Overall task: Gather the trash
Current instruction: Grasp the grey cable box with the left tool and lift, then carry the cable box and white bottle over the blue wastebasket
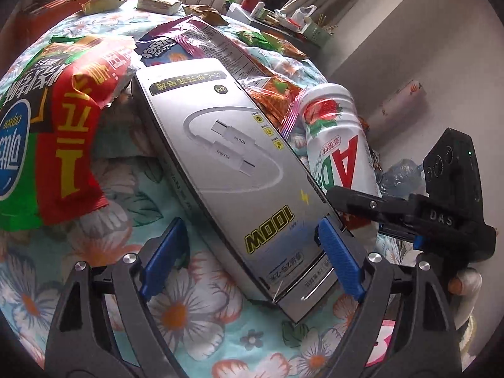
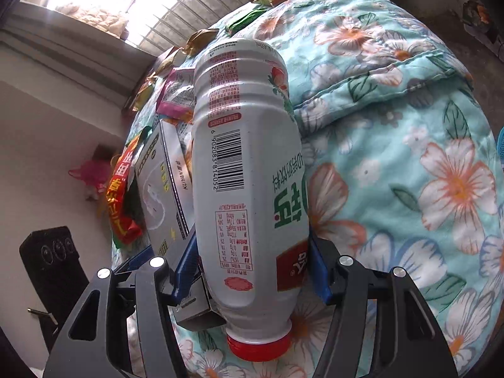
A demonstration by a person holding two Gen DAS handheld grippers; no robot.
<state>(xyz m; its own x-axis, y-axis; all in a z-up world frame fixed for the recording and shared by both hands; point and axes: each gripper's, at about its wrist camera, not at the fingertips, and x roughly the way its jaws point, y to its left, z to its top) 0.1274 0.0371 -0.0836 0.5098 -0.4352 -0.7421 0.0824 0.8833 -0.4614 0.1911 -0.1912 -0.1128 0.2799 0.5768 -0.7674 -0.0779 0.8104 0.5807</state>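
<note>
Between the right gripper's (image 2: pixel 252 267) blue pads (image 2: pixel 186 264) lies a white drink bottle (image 2: pixel 249 170), red cap (image 2: pixel 258 345) nearest the camera, base pointing away. Both pads sit against the bottle's lower body, one on each flank; jaws roughly half open and closed around it. Barcode and nutrition table face up. Bottle rests lengthwise on a floral quilt (image 2: pixel 393 157).

Just left of that gripper's left finger: one end of a grey cable box (image 2: pixel 163 182), tilted, leaning beside the bottle. Further left, a red snack wrapper (image 2: pixel 121 201). Beyond the bottle's base, a pink packet (image 2: pixel 176 94) and small gold and green wrappers (image 2: pixel 201 39) trail toward a bright window.

Left gripper (image 1: pixel 249 252): jaws wide apart, its blue pads (image 1: pixel 337 252) straddling the near end of the same grey cable box (image 1: pixel 226 163). Right pad is touching or just beside the box edge; left pad stands clear of it with quilt showing between. No grip visible. Box lies slanted, far end raised on other litter.

Left of this gripper, a large red-and-green crisp bag (image 1: pixel 53 132). Ahead, past the box, a purple packet (image 1: pixel 176 41) and more wrappers. To its right, the bottle (image 1: pixel 337 138) with strawberry label, and the right gripper's black finger (image 1: pixel 362 201) against it. A crumpled clear plastic bottle (image 1: pixel 403 176) lies beyond that.
</note>
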